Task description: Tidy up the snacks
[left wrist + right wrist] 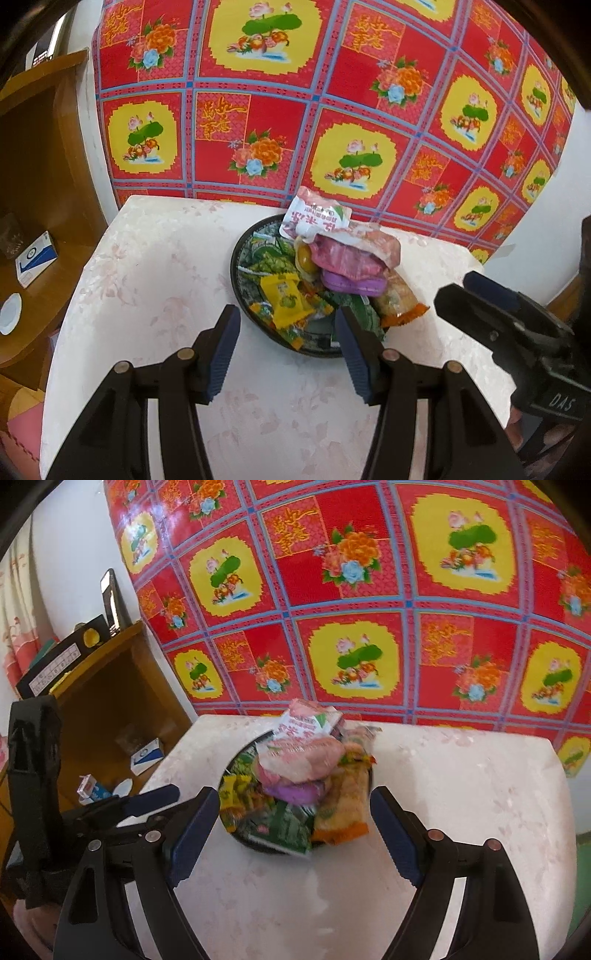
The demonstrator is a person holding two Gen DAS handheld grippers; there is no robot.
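We are holding both the left gripper (pixel 286 332) and the right gripper (pixel 295 812) with jaws wide and empty, near the snacks (pixel 332 258) piled on a dark plate (pixel 236 258) on the worktop (pixel 147 277).

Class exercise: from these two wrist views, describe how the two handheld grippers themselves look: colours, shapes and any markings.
Both the left gripper and the right gripper have black plastic frames with branching struts, round copper-coloured rivets at the pivots, and dark blue ribbed pads on the fingers. In the left wrist view, the right gripper's body bears white letters reading "DAS". No cables or sleeves show.
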